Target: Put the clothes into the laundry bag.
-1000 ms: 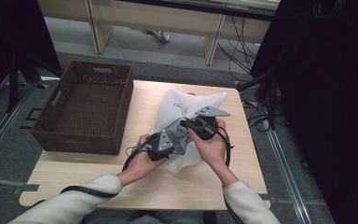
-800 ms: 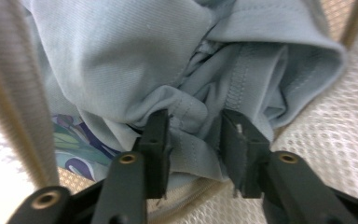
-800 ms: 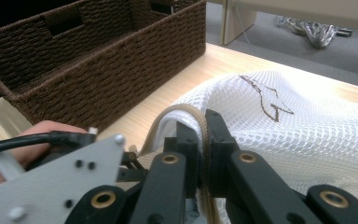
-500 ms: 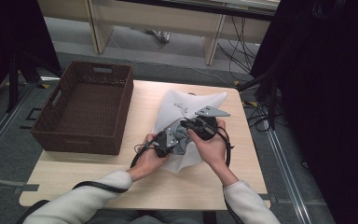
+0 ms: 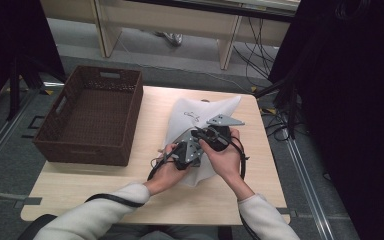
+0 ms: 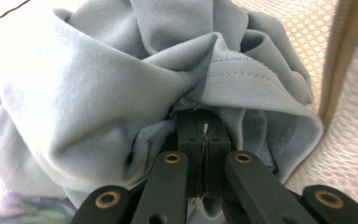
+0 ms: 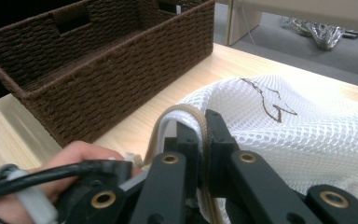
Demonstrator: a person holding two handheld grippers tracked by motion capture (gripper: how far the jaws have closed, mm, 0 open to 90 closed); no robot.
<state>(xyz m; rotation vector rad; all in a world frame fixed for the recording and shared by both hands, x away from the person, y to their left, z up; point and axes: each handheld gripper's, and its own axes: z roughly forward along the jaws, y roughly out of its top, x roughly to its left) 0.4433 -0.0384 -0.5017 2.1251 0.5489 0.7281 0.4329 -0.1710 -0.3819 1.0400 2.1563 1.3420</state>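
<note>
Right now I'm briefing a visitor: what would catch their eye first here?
Mid-table, two hands press together over a white mesh laundry bag. The left tool is shut on bunched pale grey-blue fabric; the right tool pinches the bag's beige edge cord. A dark brown woven basket stands at the table's left.

Wicker basket (image 5: 91,116) on table (image 5: 130,192), left of mesh bag (image 5: 194,116); both grippers on bag's near end.
</note>
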